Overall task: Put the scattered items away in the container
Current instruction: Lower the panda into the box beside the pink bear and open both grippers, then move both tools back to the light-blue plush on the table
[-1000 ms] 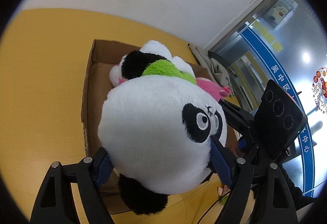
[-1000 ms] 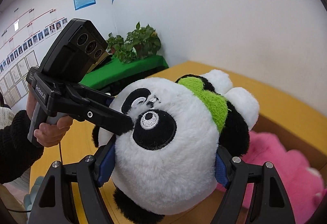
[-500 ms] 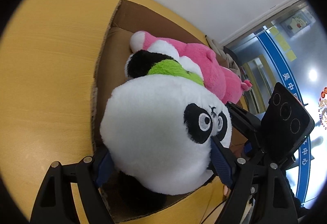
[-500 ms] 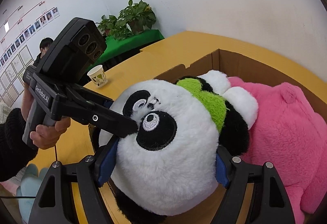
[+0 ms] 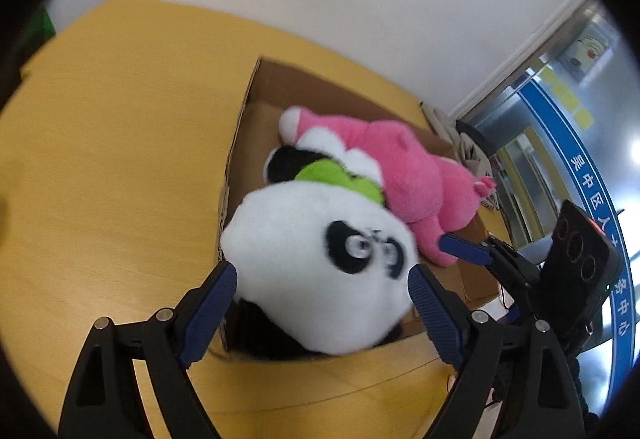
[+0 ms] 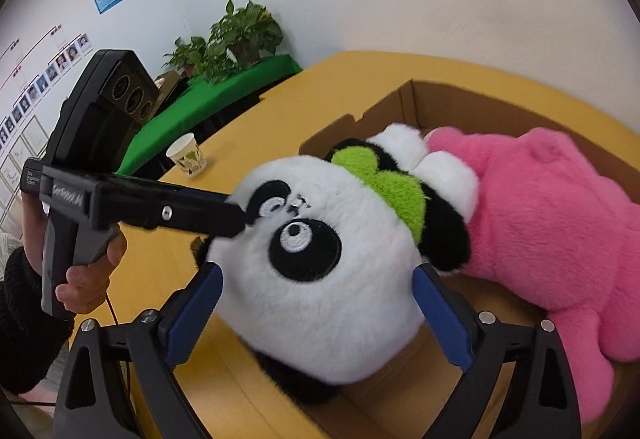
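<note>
A panda plush (image 5: 312,271) with a green collar rests in the near end of the open cardboard box (image 5: 256,111), against a pink plush (image 5: 412,175). My left gripper (image 5: 320,271) straddles the panda's head; its jaws are opening and the blue pads stand just off the fur. My right gripper (image 6: 318,271) flanks the panda (image 6: 320,279) likewise, jaws opening, pads bare beside the fur. The left gripper's finger (image 6: 192,215) still lies against the panda's face. The right gripper's pad (image 5: 464,251) shows near the pink plush.
The box (image 6: 460,107) sits on a yellow table (image 5: 120,139). A paper cup (image 6: 187,159) stands on the table to the left. Behind it are potted plants (image 6: 240,35) on a green cloth (image 6: 212,107). A hand (image 6: 88,279) holds the left gripper.
The panda has gone down into the box beside the pink plush. Both pairs of jaws have widened, so the pads no longer sink into the fur. The left gripper has drawn back.
</note>
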Tool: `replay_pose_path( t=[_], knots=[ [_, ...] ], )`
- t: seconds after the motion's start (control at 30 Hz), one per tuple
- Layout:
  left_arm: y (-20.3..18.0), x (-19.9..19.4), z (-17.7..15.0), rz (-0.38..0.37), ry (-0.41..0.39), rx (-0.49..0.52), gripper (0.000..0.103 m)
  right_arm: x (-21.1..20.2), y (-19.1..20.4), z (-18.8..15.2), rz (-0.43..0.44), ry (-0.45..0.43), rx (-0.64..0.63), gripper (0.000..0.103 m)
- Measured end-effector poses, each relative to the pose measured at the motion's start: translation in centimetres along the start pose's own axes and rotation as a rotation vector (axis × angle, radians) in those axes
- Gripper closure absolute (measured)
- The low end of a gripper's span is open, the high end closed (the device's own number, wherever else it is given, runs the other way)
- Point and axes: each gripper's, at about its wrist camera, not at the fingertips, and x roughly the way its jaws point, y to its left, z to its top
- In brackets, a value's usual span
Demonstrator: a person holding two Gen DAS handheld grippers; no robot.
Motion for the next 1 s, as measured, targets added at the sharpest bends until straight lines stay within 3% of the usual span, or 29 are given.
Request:
replay_pose_path(
  t=[0.17,0.33,0.43,0.57,0.73,0.9,1.0],
  knots=[
    [-7.0,-7.1,-2.3,0.073,-0.114,0.182,0.014,-9.2,3.9,-1.8,-0.240,-0.129,-0.077,0.000],
    [-14.5,-11.6,-5.9,0.086,-0.208,0.317,0.014,-17.7,6.3,-4.8,-0.392,-0.242,0.036,0.000],
    [-18.1,-13.4,-7.7,0.076,-0.260,0.368,0.014,-20.8,7.0,-6.7,-0.477,-0.265,0.093,0.000],
    [-21.8,-15.4,-8.9,-0.004,-0.299,0.379,0.014,-23.9,8.0,-9.2,-0.524,-0.261,0.147,0.000],
    [-24.8,-17.1,-10.7,-0.045,-0.272,0.370,0.014,-27.3,9.4,-11.7,-0.550,-0.277,0.164,0.000],
    [-25.8,-18.1,-15.6,-0.012,-0.249,0.390,0.014,-29.6,10.1,-14.1,-0.577,-0.284,0.190,0.000],
    [-24.5,-18.7,-18.9,0.013,-0.235,0.361,0.014,-30.2,10.4,-15.6,-0.573,-0.278,0.197,0.000]
  ],
)
